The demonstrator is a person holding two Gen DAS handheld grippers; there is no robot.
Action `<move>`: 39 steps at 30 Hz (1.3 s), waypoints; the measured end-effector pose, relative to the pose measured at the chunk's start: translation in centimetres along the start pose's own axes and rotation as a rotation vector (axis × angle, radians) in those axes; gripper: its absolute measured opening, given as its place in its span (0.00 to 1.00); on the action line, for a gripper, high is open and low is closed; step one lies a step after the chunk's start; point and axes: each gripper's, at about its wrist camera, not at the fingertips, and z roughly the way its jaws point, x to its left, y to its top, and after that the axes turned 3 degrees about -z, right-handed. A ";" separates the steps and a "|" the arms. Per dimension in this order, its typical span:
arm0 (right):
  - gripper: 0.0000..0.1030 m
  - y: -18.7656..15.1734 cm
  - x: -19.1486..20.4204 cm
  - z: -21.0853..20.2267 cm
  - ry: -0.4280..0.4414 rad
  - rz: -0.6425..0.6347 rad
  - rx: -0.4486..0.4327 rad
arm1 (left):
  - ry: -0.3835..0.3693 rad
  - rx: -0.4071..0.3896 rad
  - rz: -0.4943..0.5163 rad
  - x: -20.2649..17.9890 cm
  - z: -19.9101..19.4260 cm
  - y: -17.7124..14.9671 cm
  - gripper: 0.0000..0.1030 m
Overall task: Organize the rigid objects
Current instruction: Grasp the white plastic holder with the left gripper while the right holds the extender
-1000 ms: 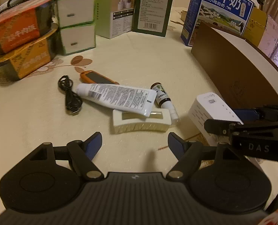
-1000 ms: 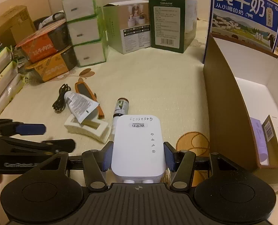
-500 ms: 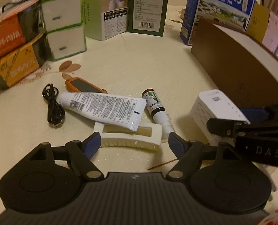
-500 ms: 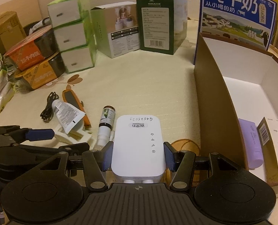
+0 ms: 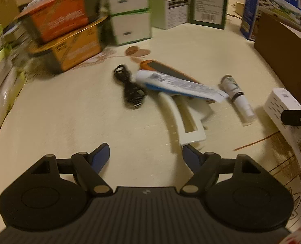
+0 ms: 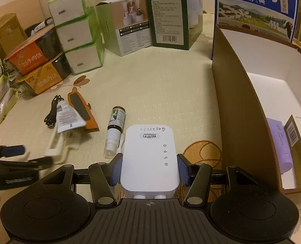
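Note:
My right gripper is shut on a white WiFi repeater, held just left of the open brown box. The repeater also shows at the right edge of the left wrist view. My left gripper is open and empty, its right finger close to a white plastic holder. On the cloth lie a white tube, an orange-edged flat device, a black cable and a small spray bottle.
The brown box holds a lilac tube and a small carton. Stacked food tubs, white tissue boxes, two cartons and a blue milk box line the back.
The left gripper view has swung to the left, so the white holder now lies by its right finger. The right gripper holds the repeater as before, a little nearer the box.

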 end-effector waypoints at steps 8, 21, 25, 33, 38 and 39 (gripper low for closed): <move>0.51 0.4 -0.1 0.1 -0.008 0.005 -0.010 | -0.197 -0.052 -0.007 -1.4 -0.8 1.5 0.71; 0.51 -0.5 -0.2 -1.4 0.015 0.009 0.000 | -0.179 0.031 0.013 -0.7 -0.6 -0.2 0.25; 0.51 -1.4 0.0 -2.0 0.022 0.003 0.015 | -0.188 0.067 0.003 0.4 -2.8 -2.6 0.26; 0.51 -2.6 0.0 -2.8 0.025 0.000 0.037 | -0.189 0.081 -0.053 0.4 -4.1 -2.8 0.55; 0.51 -2.3 0.1 -3.3 0.023 -0.006 0.024 | -0.180 0.084 -0.067 -0.1 -3.0 -1.1 0.54; 0.51 -2.2 0.1 -3.3 0.021 -0.006 0.022 | -0.170 0.087 -0.059 -0.2 -2.7 -0.9 0.51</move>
